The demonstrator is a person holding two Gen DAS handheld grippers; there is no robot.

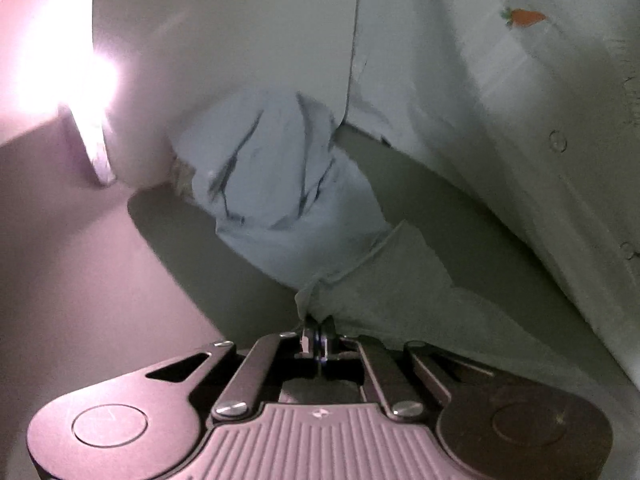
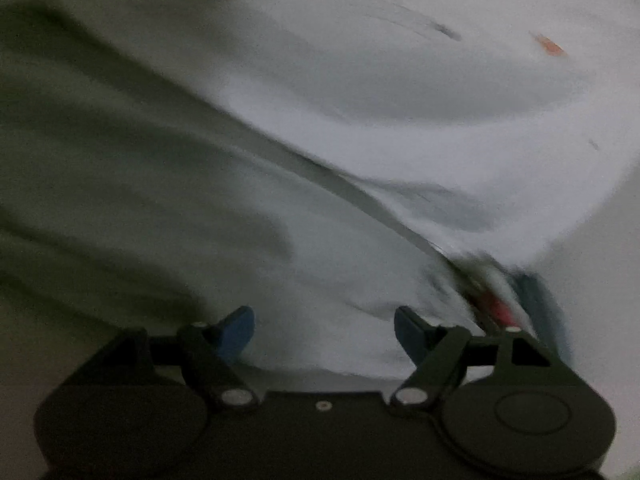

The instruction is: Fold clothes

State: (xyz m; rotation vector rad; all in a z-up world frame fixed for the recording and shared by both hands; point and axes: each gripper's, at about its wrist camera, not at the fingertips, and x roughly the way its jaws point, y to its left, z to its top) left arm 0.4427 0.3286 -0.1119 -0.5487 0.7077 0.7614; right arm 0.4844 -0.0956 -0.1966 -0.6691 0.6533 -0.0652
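The left gripper pinches the cuff of the white carrot-print cotton shirt. The right gripper hovers, jaws spread. Best keep the sleeve taut while laying it flat.

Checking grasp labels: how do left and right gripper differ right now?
Left gripper is shut, pinching a bunched edge of the shirt; right gripper is open, holding nothing. Left fingertips are hidden by the pinched cloth; the right's blue pads show plainly, apart, with cloth lying between them. The right view is motion-blurred, the left mostly sharp. Both face the same white carrot-print shirt.
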